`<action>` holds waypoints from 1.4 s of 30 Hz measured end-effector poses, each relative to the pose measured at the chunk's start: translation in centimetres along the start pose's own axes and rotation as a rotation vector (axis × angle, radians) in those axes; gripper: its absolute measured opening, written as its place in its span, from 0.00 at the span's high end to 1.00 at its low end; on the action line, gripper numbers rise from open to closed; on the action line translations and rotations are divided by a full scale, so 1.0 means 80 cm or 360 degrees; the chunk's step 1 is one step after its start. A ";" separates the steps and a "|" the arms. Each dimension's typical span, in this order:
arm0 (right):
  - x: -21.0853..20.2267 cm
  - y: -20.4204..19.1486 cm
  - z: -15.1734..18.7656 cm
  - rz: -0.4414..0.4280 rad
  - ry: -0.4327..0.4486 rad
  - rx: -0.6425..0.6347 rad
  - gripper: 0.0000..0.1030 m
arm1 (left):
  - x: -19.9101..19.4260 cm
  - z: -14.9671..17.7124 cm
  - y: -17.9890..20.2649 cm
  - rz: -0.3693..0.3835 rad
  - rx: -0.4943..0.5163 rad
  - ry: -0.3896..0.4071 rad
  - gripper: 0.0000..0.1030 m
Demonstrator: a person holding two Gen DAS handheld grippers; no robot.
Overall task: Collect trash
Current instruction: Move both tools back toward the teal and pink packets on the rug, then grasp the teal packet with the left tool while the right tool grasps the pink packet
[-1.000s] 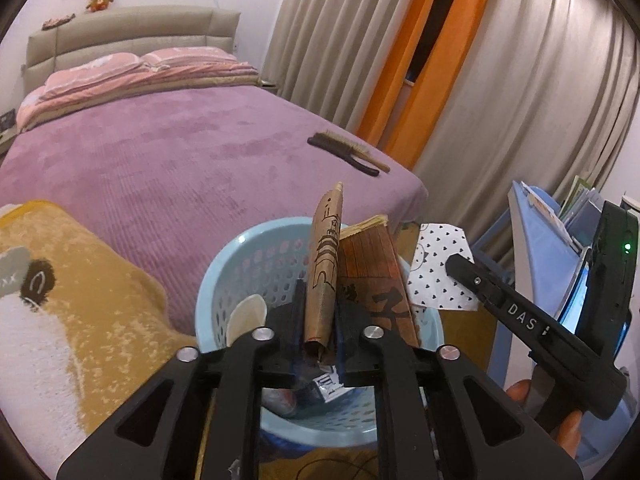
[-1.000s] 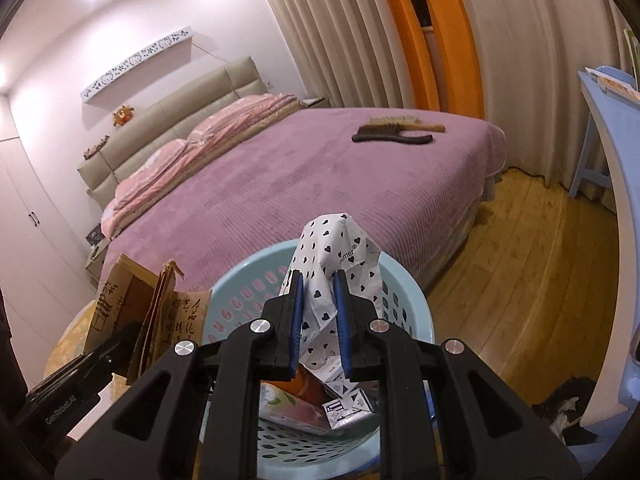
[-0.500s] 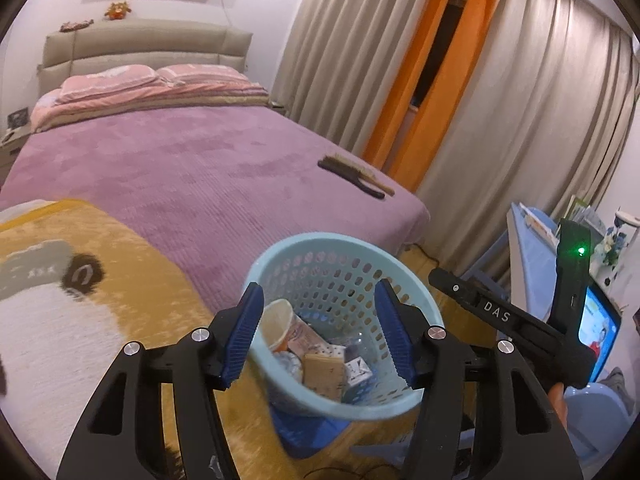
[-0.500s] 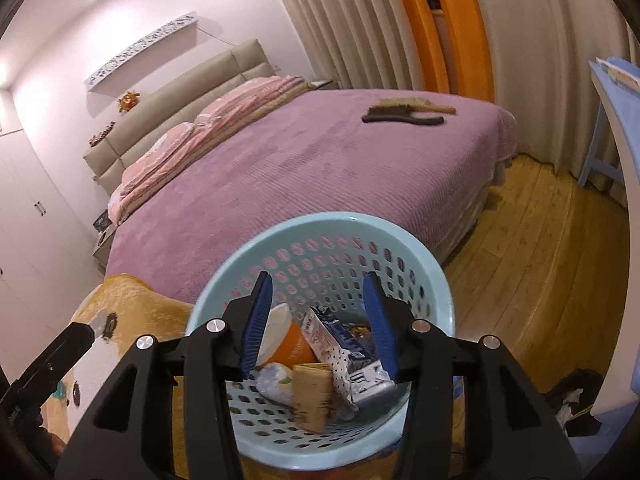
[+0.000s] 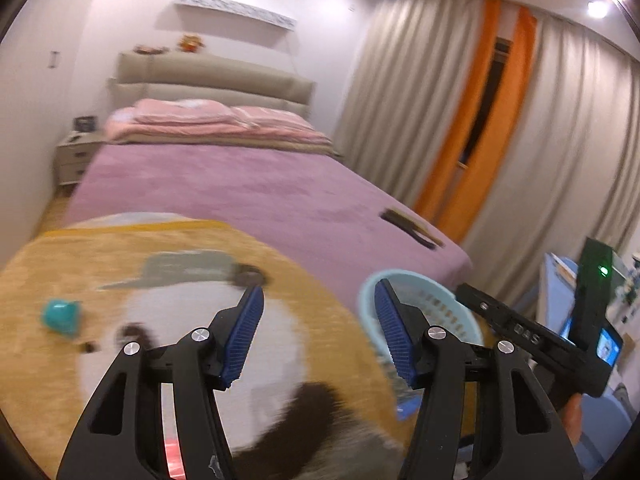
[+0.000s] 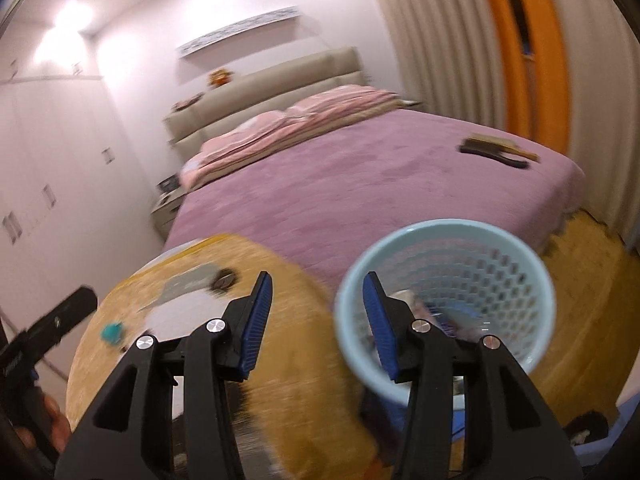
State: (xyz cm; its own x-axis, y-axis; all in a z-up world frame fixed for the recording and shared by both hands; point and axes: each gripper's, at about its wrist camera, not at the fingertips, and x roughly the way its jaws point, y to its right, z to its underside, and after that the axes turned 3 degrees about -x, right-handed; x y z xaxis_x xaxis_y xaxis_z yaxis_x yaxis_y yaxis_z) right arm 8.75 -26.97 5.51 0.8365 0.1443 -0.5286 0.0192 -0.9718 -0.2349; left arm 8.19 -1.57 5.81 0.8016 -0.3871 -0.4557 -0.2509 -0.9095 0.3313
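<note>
Right wrist: basket (image 6: 520, 256) right of open tool (image 6: 316, 280).

A pale blue perforated basket (image 6: 476, 268) stands upright on the wooden floor at the near right corner of the bed, its round rim open to the top. Trash lies in its bottom, too blurred to name, perhaps a cup and wrappers. To the far left, well apart, a small teal object (image 5: 60, 316) lies on the yellow blanket, possibly a cup on its side
</note>
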 end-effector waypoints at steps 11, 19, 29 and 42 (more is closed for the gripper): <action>0.018 -0.170 0.072 -0.0326 -0.0202 -0.0332 0.40 | -0.064 0.004 -0.146 -0.0376 -0.0195 0.0029 0.26; 0.050 -0.261 0.152 -0.0408 -0.0404 -0.0588 0.24 | -0.055 0.025 -0.236 -0.0513 -0.0301 -0.0103 0.25; 0.080 -0.270 0.176 -0.0371 -0.0526 -0.0649 0.24 | 0.015 0.022 -0.277 -0.0565 -0.0290 -0.0260 0.19; 0.091 -0.298 0.190 -0.0336 -0.0573 -0.0818 0.24 | 0.048 0.024 -0.286 -0.0568 -0.0280 -0.0315 0.52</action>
State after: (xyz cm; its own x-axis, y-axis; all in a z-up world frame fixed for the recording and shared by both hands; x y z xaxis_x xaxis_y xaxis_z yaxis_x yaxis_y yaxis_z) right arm 6.06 0.10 -5.11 0.5523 0.3078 -0.7747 0.4963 -0.8681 0.0090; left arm 16.01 17.43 -5.09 0.6975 -0.0904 -0.7109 0.1327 -0.9586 0.2521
